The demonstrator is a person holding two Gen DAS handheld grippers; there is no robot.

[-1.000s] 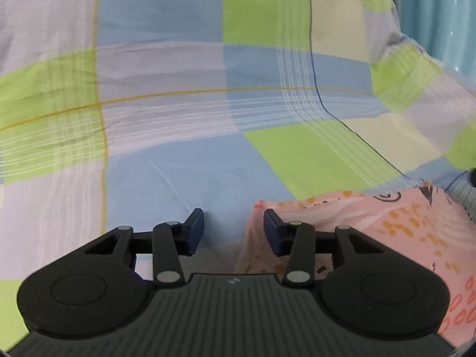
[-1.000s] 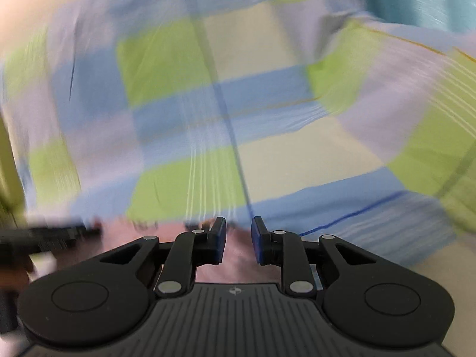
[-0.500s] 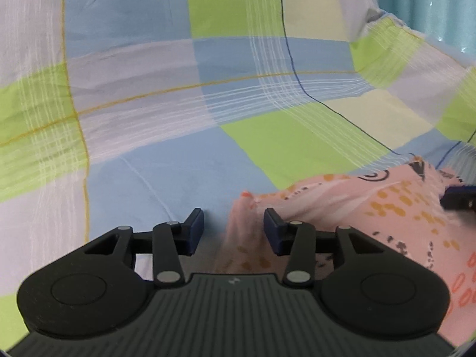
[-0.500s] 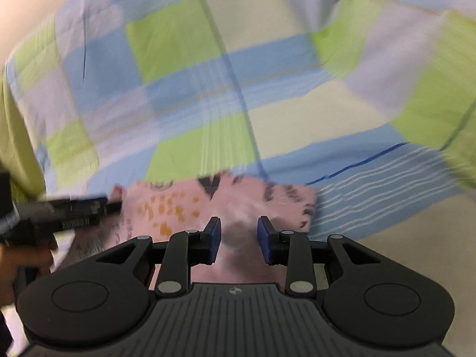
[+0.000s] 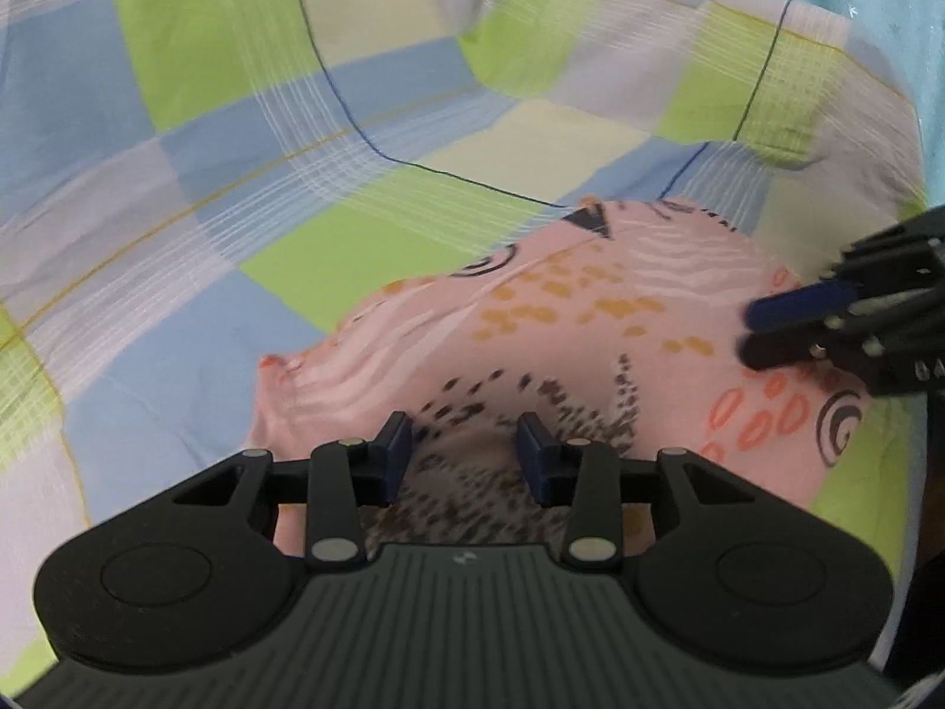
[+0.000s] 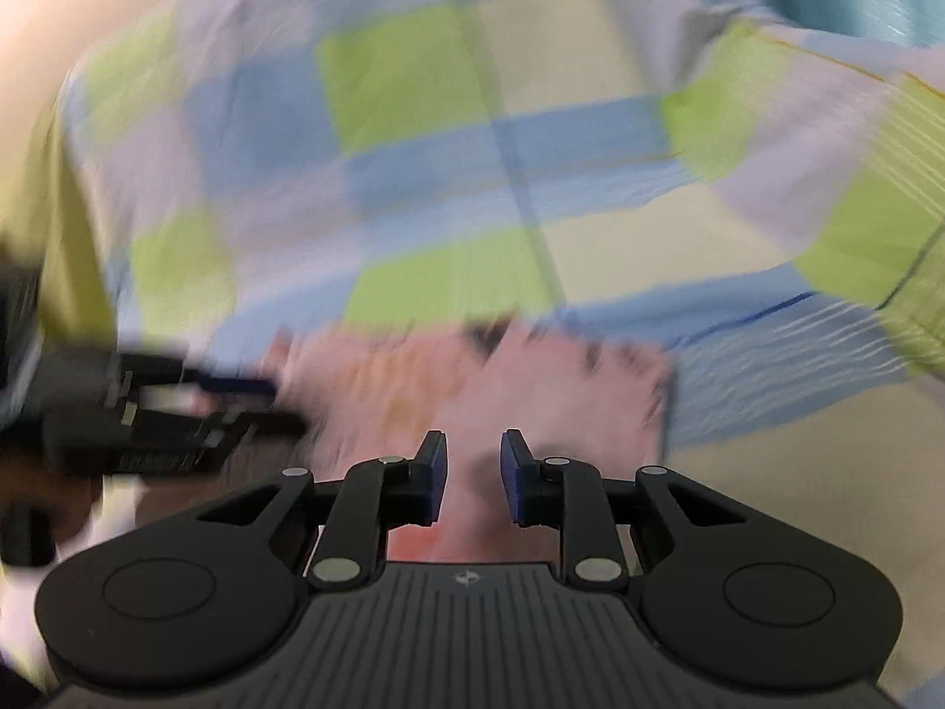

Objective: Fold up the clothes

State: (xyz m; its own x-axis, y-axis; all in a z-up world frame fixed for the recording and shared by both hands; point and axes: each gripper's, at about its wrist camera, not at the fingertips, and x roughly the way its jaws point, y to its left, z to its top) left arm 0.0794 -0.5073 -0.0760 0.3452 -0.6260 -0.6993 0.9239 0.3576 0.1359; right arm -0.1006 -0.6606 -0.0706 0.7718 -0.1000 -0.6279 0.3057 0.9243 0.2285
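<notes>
Pink garment (image 5: 590,342) nearer both grippers | checked sheet (image 5: 295,118), teal curtain (image 5: 856,12) | left gripper (image 5: 463,449) unclenched | right gripper (image 6: 472,472) closing, empty

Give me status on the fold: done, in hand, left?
Done: the pink garment lies on the checked sheet as a compact bundle, so some folding seems done. In hand: nothing gripped; left gripper hovers open over it, right gripper is closing on no cloth. Left: grasp an edge, finish folding.

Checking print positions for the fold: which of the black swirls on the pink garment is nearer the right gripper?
The swirl at the garment's lower corner, just below the right gripper; the other swirl sits near the far edge.
</notes>
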